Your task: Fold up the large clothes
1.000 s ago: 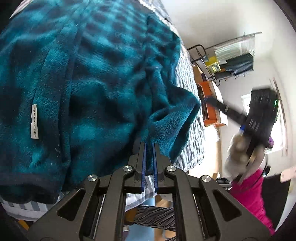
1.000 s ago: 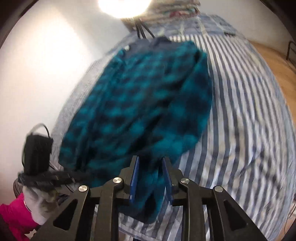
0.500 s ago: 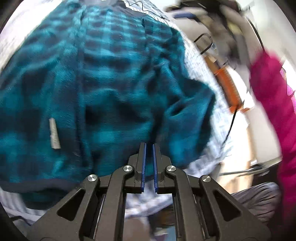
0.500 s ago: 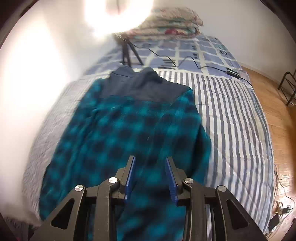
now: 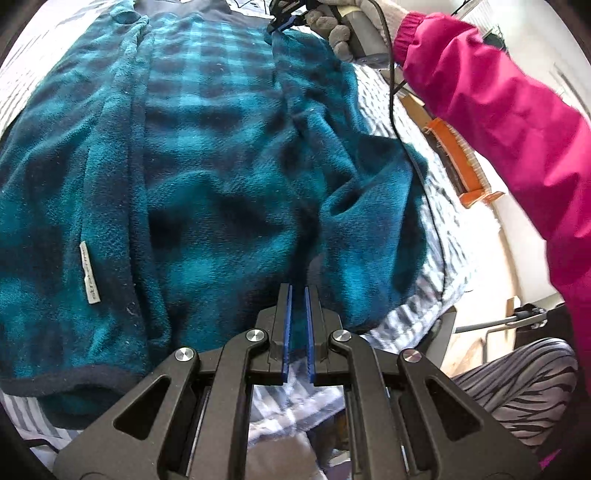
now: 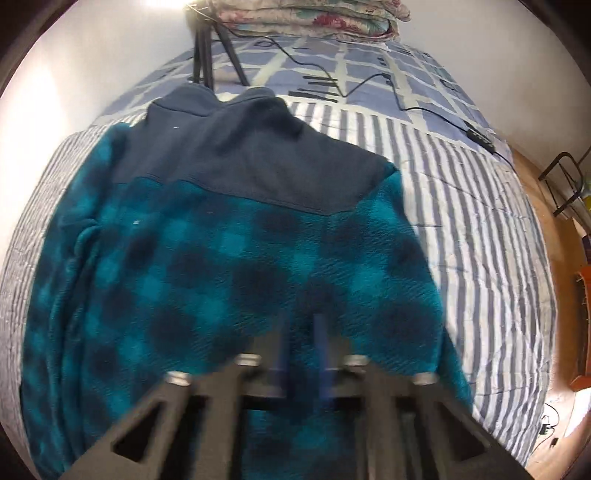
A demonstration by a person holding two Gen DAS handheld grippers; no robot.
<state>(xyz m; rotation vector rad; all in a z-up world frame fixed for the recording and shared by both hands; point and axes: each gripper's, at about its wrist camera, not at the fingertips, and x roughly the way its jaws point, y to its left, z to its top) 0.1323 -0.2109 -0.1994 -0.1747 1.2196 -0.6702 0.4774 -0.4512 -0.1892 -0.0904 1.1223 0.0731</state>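
A teal plaid fleece jacket [image 5: 207, 166] lies spread on the striped bed [image 6: 461, 221]; its navy yoke and collar [image 6: 251, 158] point toward the headboard. My left gripper [image 5: 297, 291] sits at the near hem, shut on a pinch of fleece, and a crease runs up from its tips. In the left wrist view a gloved hand [image 5: 332, 26] holds my right gripper [image 5: 282, 22] at the far shoulder seam. In its own view the right gripper [image 6: 301, 325] is blurred, its jaws closing with fleece between them. A white label [image 5: 89, 273] shows on the left side.
A pink sleeve [image 5: 498, 110] reaches across the right side and a striped trouser leg [image 5: 517, 380] stands by the bed edge. Folded quilts [image 6: 310, 18], a tripod [image 6: 207, 48] and a black cable [image 6: 354, 85] lie near the headboard. An orange object [image 5: 458, 158] and a metal rack [image 6: 565, 184] stand on the wooden floor.
The right gripper travelled from the hem up the jacket to the shoulder area, and its jaws narrowed. The left gripper stayed at the hem and rolled slightly.
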